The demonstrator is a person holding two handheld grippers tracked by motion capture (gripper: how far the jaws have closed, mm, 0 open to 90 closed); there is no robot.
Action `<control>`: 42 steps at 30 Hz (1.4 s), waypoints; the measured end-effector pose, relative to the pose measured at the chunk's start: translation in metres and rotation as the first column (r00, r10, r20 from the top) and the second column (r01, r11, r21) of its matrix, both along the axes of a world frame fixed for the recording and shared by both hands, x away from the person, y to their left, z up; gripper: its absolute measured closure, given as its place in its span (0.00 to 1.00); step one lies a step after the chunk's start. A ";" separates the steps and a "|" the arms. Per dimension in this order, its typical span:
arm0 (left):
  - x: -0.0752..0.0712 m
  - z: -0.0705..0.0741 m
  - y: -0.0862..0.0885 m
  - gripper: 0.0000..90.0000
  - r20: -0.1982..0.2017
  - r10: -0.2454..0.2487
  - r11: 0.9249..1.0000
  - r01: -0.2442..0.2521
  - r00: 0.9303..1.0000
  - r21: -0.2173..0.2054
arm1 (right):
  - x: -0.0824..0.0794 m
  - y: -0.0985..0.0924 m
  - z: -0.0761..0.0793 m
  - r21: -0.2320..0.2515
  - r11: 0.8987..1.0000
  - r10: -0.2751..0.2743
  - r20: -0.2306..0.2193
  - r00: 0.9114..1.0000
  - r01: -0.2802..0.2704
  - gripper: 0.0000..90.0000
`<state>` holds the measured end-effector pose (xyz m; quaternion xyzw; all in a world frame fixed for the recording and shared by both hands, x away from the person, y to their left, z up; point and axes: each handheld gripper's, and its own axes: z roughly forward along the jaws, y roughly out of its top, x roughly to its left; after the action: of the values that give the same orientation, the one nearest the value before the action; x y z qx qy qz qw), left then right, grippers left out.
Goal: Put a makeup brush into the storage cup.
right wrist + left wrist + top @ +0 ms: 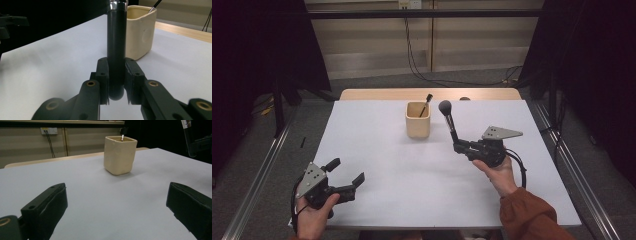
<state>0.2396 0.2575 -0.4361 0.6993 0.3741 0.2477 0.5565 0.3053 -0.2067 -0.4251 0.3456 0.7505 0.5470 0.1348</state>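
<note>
Right gripper (458,146), right of centre in the high view, clamps an upright makeup brush (448,117); left gripper (346,174), lower left, gapes empty.

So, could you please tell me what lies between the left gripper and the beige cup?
Nothing: in the high view, only bare white table separates the open left gripper from the beige cup.

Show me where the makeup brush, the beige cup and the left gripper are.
makeup brush (445,107), high view, on its bristle head.
beige cup (119,157), left gripper view, on its front wall.
left gripper (346,172), high view, between its fingertips.
</note>
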 end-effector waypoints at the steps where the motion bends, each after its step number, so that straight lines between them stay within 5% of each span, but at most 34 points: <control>1: 0.000 0.000 -0.001 0.04 0.002 -0.001 1.000 0.001 1.000 0.001 | -0.001 0.001 -0.001 0.000 1.000 0.004 0.001 1.000 -0.004 0.84; 20: 0.007 0.012 -0.031 0.04 0.027 -0.087 0.996 0.087 0.996 0.008 | -0.010 0.019 -0.003 -0.009 0.997 0.079 0.015 0.997 -0.079 0.84; 27: 0.016 0.017 -0.053 0.05 0.005 -0.152 0.988 0.152 0.988 -0.022 | -0.012 0.025 -0.004 -0.007 0.995 0.104 0.013 0.994 -0.104 0.84; 36: 0.027 0.023 -0.080 0.05 0.054 -0.180 0.983 0.178 0.982 0.055 | -0.013 0.028 -0.006 -0.008 0.993 0.114 0.007 0.993 -0.114 0.84; 42: 0.035 0.025 -0.097 0.05 0.054 -0.218 0.975 0.216 0.974 0.049 | -0.014 0.030 -0.006 -0.006 0.993 0.122 0.011 0.993 -0.122 0.84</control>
<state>0.2743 0.1608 -0.4113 0.7402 0.2734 0.2138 0.5759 0.2910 -0.1767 -0.4307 0.2957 0.7709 0.5540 0.1065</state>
